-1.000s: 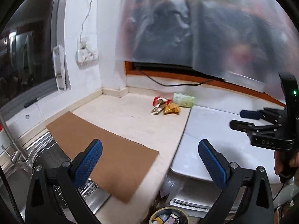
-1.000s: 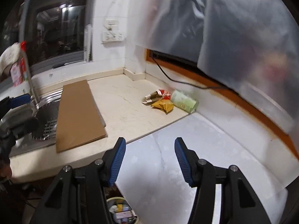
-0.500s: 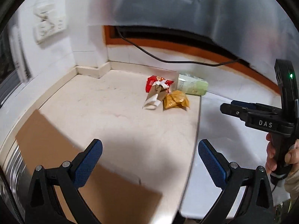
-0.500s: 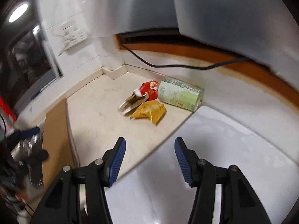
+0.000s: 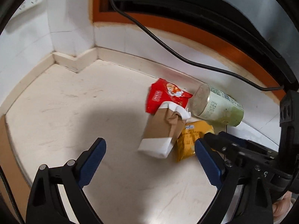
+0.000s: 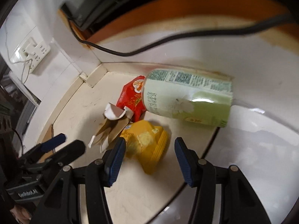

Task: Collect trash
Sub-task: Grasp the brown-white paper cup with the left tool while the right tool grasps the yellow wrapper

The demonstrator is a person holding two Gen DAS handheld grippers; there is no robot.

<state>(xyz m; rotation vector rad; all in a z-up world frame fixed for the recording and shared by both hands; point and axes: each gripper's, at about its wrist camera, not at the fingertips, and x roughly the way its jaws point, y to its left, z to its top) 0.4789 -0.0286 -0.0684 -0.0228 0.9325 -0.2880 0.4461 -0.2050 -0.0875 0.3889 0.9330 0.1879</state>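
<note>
A small pile of trash lies on the cream counter near the wall corner. It holds a red snack packet [image 5: 164, 97] [image 6: 132, 99], a crumpled brown and white paper carton [image 5: 162, 128] [image 6: 112, 125], a yellow packet [image 5: 190, 140] [image 6: 147, 143] and a pale green bottle [image 5: 218, 108] [image 6: 188, 97] on its side. My left gripper [image 5: 149, 160] hovers just short of the carton; its jaws are closing with nothing pressed between them. My right gripper [image 6: 149, 160] [image 5: 233, 145] is open, and the yellow packet sits in line with its gap just beyond the tips.
A black cable [image 5: 168, 44] runs along the tiled wall under an orange-brown window frame [image 5: 186, 26]. A socket strip [image 6: 31, 52] hangs on the left wall. A glossy white slab [image 6: 252, 149] adjoins the counter on the right. A cardboard sheet's edge [image 5: 5, 149] shows at far left.
Both grippers have swept forward and down to the trash pile, which now fills the views. The sink and most of the cardboard have left the frame. The right gripper has rolled.
</note>
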